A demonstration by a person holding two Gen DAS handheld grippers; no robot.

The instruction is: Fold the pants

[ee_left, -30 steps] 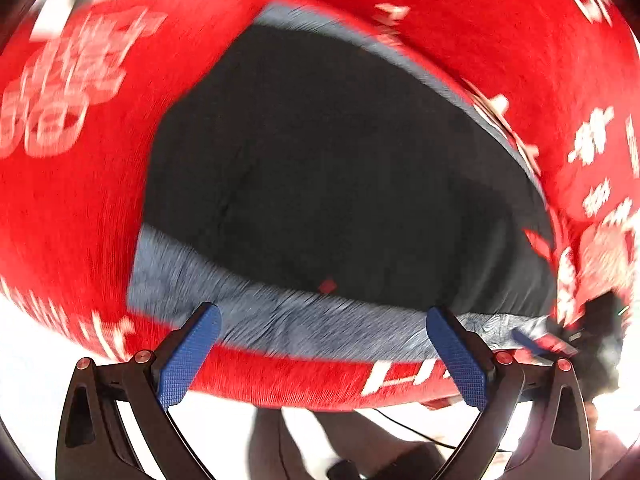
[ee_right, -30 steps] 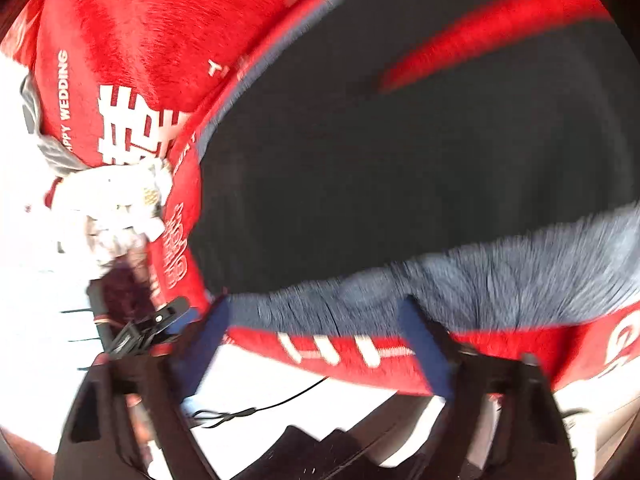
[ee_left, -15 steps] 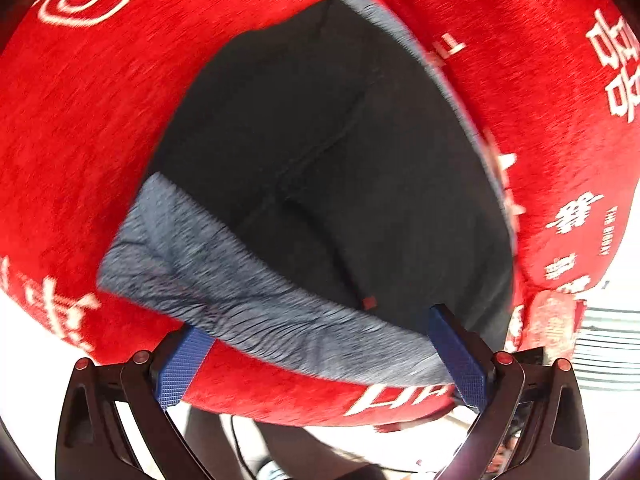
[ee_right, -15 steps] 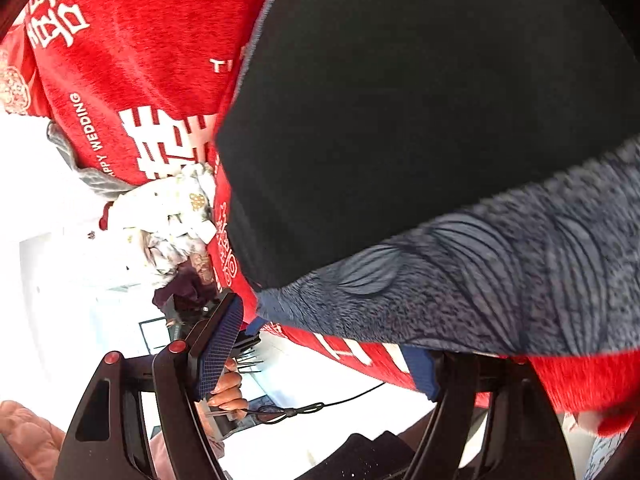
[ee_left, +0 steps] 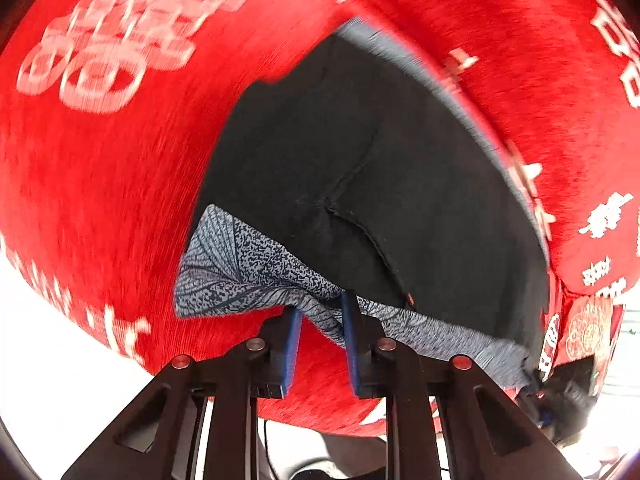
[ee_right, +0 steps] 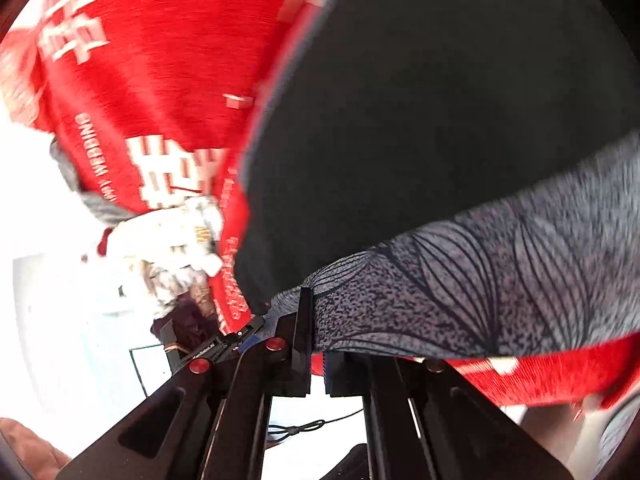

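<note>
I see the pants (ee_left: 400, 184) lying spread on the red cloth (ee_left: 120, 200), black fabric with a grey patterned waistband (ee_left: 248, 272) along the near edge. My left gripper (ee_left: 320, 320) has its blue pads pinched on that waistband toward its left end, the band bunched up between them. My right gripper (ee_right: 316, 344) has its fingers drawn together on the waistband's (ee_right: 460, 292) right corner; the cloth drapes over one finger, so I cannot see the pads themselves meeting. At the right edge of the red cloth I see a heap of white crumpled stuff (ee_right: 176, 236); I cannot tell what it is. No container shows in either view; a thin cable (ee_right: 304, 426) lies on the white floor below.
</note>
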